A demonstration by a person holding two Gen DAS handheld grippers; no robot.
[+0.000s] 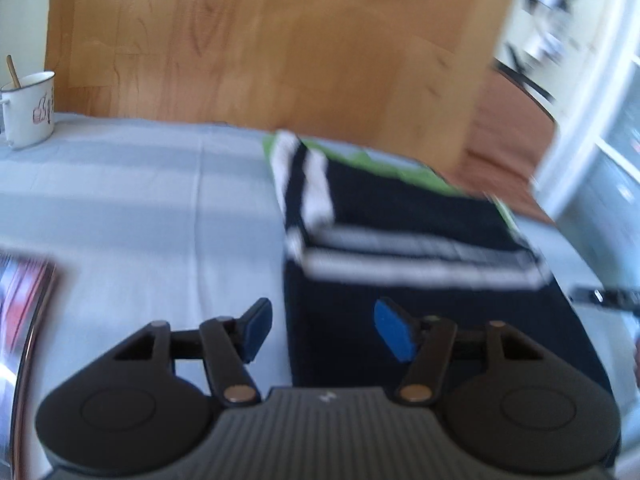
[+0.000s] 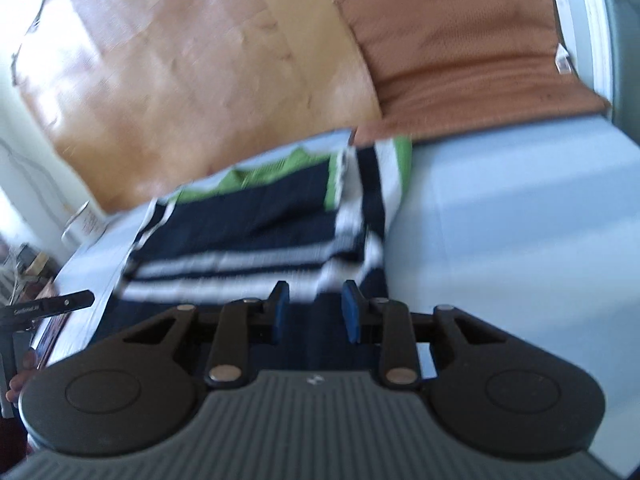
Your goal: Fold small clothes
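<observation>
Folding looks partly done: the dark striped garment [image 1: 400, 240] lies on the pale blue sheet [image 1: 140, 200], with a striped layer doubled over its far half and something green [image 1: 420, 176] showing beneath at about one o'clock. My guess is the next fold takes the near dark edge, so each gripper should pinch one near corner, lift together and lay it flat without dragging the lower layers.

In the left wrist view the left gripper [image 1: 320, 330] stands spread and empty, straddling the garment's left edge at its near end, tilted downward. In the right wrist view the right gripper [image 2: 316, 312] is narrower but also parted, nothing pinched, hovering over the near cloth at twelve o'clock. Both views are blurred.

A mug [image 1: 30, 108] sits at ten o'clock.
</observation>
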